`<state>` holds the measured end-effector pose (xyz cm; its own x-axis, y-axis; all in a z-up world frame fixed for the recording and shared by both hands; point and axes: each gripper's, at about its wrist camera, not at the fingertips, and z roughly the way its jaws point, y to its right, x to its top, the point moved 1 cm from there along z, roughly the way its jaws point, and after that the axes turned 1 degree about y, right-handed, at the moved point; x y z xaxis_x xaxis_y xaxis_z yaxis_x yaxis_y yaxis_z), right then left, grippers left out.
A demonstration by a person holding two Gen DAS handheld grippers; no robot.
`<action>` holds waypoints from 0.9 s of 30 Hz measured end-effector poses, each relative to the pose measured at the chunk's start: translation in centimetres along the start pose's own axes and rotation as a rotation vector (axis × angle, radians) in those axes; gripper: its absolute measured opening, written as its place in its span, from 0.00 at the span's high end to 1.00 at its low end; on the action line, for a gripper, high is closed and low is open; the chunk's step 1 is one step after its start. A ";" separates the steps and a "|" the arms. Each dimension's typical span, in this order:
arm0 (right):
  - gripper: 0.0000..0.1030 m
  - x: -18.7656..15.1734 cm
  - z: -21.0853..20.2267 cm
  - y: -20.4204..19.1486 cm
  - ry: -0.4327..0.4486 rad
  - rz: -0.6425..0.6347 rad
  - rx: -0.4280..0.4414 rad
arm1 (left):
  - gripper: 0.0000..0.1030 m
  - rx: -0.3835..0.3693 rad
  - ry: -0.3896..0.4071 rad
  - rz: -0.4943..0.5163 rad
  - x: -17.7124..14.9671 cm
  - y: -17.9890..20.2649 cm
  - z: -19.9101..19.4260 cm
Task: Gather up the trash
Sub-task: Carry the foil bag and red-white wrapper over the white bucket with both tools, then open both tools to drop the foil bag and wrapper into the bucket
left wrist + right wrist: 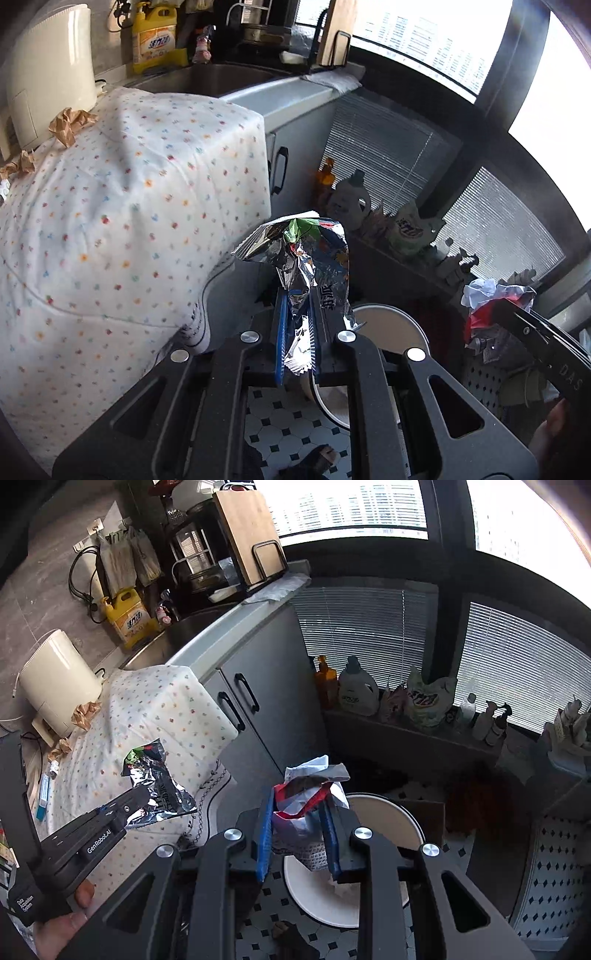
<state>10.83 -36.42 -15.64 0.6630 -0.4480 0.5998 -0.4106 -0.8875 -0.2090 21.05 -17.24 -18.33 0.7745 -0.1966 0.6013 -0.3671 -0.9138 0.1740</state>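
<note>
I read the round white bin (388, 812) as sitting just beyond and below both tongs. Left gripper (297, 332) was clamped on one foil wrapper (310, 266); right gripper (299, 834) held one crumpled red-and-white packet (314, 794). Risk: the loosely pinched packet could slip early onto the floor. Two brown paper scraps (70, 123) were left on the spotted cloth (110, 221), well behind.

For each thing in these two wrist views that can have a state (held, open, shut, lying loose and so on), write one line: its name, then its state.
left gripper: shut on the foil wrapper
right gripper: shut on the crumpled packet
bin: open, on the floor below both grippers
cabinet doors: shut
brown paper scraps: lying loose on the dotted cloth
</note>
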 end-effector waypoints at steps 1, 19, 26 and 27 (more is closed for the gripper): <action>0.73 -0.4 0.5 0.9 -0.013 0.009 0.003 | 0.89 0.001 -0.012 0.004 -0.5 0.5 0.5; 0.48 -5.4 3.5 11.2 -0.101 0.165 -0.013 | 0.89 -0.005 -0.151 0.107 -5.5 7.2 6.0; 0.48 -6.3 1.5 14.8 -0.099 0.221 -0.075 | 0.76 -0.107 -0.206 0.164 -6.3 11.4 7.3; 0.48 -6.4 1.2 15.3 -0.097 0.226 -0.079 | 0.69 -0.114 -0.210 0.163 -6.5 11.7 7.3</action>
<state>1.04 -47.21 -23.60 0.6038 -0.6459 0.4672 -0.6003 -0.7540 -0.2665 15.53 -29.27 -25.89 0.7857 -0.4180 0.4561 -0.5422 -0.8203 0.1822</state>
